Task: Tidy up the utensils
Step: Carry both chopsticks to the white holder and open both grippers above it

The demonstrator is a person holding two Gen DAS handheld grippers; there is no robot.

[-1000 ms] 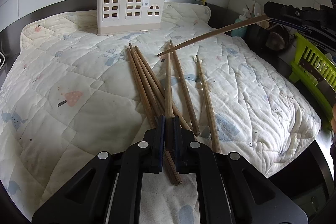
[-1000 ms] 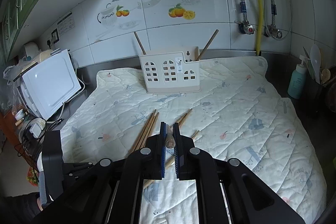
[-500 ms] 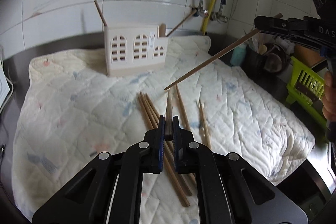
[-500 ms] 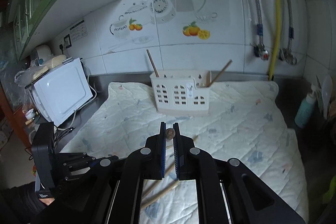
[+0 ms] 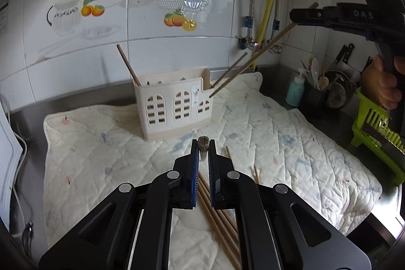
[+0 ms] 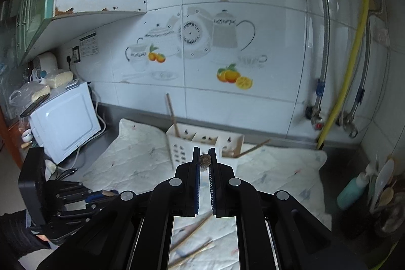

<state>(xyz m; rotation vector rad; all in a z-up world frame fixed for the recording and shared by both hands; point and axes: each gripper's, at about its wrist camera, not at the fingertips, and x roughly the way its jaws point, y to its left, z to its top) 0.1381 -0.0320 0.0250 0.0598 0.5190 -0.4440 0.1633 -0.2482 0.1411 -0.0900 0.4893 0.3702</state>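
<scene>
Both wrist cameras looked forward along their fingers toward the tiled back wall (image 5: 177,55), raised above the quilted mat (image 5: 278,143). Both views shared the cream utensil holder (image 5: 174,108), nearer in the right view.

A quilted mat (image 5: 291,143) covers the steel counter (image 5: 106,95), bearing a utensil holder (image 5: 174,105) and loose chopsticks (image 5: 220,216).

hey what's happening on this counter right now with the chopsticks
A person is sorting chopsticks into the white holder at the back of the quilted mat, using a handheld claw in each hand. The right claw is shut on a chopstick whose lower tip is at the holder's right-hand compartment. The left claw is shut on another chopstick, held above the mat. Two chopsticks already stand in the holder, and several more lie loose on the mat.
</scene>
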